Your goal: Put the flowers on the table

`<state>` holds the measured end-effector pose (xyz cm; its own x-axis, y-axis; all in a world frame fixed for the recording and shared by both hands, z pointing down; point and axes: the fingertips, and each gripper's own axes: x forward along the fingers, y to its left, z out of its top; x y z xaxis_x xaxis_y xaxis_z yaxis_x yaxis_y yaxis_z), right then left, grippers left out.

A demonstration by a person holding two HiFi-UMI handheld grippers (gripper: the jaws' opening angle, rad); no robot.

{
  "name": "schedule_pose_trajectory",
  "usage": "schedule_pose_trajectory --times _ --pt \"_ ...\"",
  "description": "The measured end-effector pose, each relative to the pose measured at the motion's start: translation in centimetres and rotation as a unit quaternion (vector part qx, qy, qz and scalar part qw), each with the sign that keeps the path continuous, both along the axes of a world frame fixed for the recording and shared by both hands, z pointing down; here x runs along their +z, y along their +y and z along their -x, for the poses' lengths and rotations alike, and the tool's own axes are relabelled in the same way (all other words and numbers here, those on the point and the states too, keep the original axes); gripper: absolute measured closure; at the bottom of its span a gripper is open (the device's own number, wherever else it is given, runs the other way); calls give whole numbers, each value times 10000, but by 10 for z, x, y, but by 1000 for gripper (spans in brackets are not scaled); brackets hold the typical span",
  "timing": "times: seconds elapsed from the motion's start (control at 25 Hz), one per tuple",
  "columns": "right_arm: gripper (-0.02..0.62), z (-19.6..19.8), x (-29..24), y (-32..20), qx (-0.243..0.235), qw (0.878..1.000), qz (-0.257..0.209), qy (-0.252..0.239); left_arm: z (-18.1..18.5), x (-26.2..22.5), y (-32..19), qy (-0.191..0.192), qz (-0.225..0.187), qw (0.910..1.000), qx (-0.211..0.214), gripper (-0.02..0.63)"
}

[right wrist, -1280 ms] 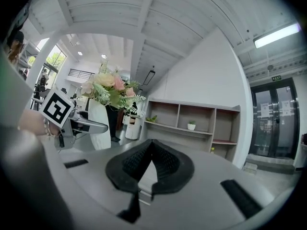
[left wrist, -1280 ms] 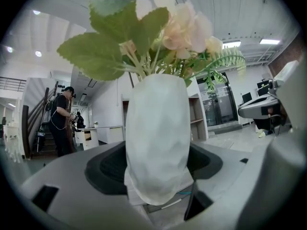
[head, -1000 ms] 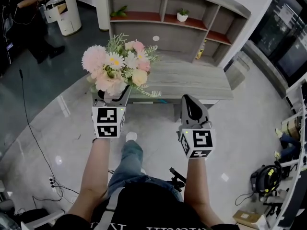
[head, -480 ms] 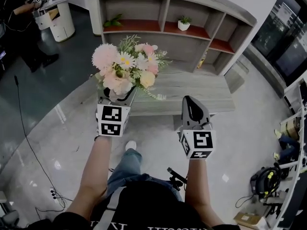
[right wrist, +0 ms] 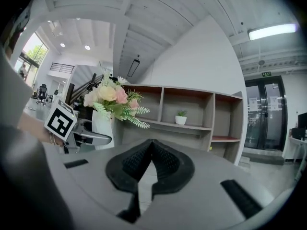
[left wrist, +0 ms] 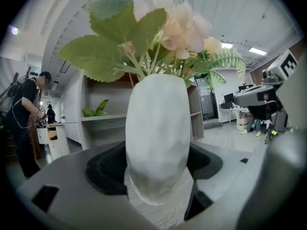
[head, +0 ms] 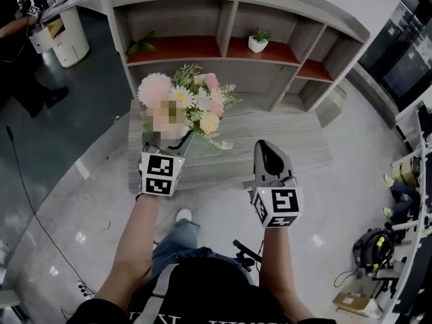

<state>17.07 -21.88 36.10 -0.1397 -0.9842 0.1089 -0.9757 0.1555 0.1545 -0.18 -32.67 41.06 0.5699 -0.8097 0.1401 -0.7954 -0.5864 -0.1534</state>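
A grey shelf unit (head: 223, 25) is standing along the back wall, its boards showing red-brown. A small potted plant (head: 257, 40) in a white pot is sitting in the middle bay, and a leafy green plant (head: 140, 45) is resting in the left one. Far left, a person in dark clothes (head: 15, 52) is standing by a white rounded cabinet (head: 67, 31). A cardboard box (head: 352, 304) is sitting on the glossy floor at lower right.

One vase of flowers (head: 202, 105), one table (head: 280, 133), one shelf unit (head: 196, 19), two hand-held grippers (head: 167, 144) (head: 265, 150).
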Motion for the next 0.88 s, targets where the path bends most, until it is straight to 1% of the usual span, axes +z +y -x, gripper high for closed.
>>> schedule_pose_trajectory --times 0.16,0.36,0.64,0.88 --pt "580 -5 14 -28 123 9998 164 -34 -11 22 -29 5 155 9997 197 244" --pt "580 -8 35 -51 243 9988 418 -75 -19 55 -55 -34 427 9986 305 244" --pt "580 -10 60 -75 355 9966 740 -33 -33 101 -79 -136 648 9960 596 244" --pt "580 -12 74 -91 465 9947 913 -11 -39 132 -92 -198 874 9933 727 244"
